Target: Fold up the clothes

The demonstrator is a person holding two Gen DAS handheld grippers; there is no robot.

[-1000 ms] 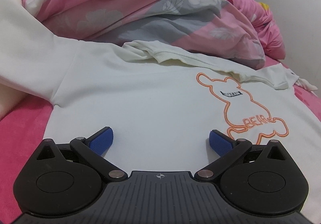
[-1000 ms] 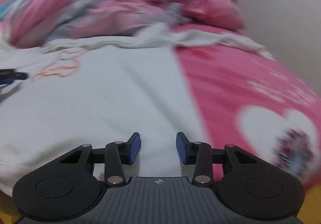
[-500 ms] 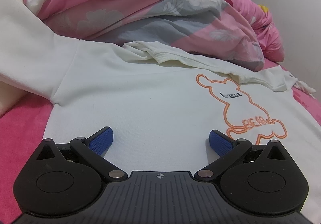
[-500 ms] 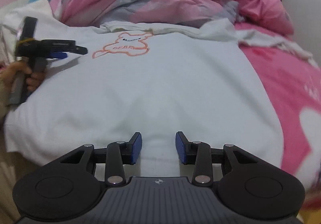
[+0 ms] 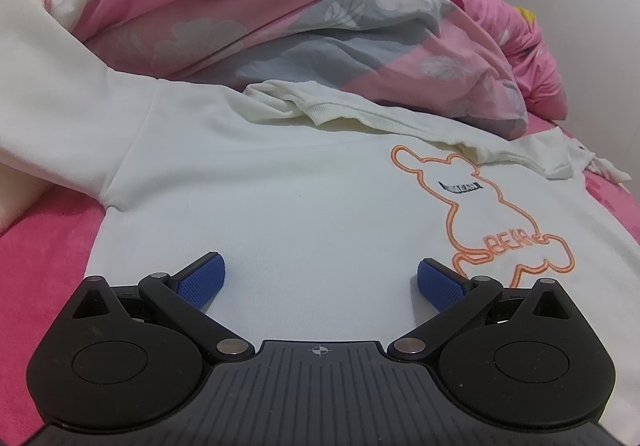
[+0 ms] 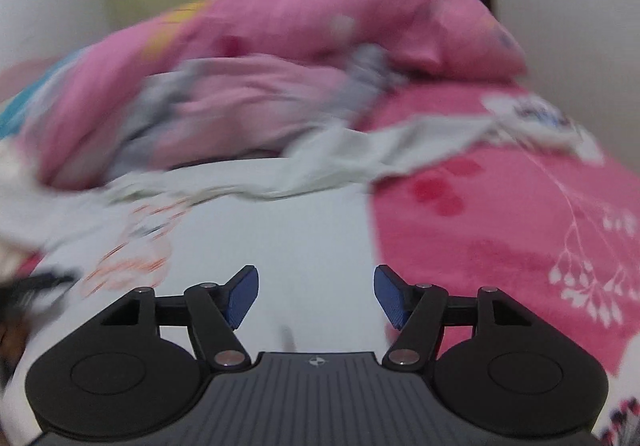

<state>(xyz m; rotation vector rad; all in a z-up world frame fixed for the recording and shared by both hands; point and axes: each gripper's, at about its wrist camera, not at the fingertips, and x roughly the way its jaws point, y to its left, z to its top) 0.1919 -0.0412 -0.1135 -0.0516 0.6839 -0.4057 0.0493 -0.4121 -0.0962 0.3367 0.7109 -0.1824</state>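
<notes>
White shirt lies flat on the pink bed, spreading ahead of both sets of fingers, collar far. Left gripper spread wide, empty; right gripper released too, nearer the shirt's right edge.

Black left gripper, blue ribbed pads, silver pivot screws

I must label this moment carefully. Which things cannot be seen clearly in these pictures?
- Right wrist view: motion blur smears the bear print and duvet.
- Left wrist view: the white shirt hem is hidden behind the left gripper.
- Left sleeve: cut off by the edge.
</notes>
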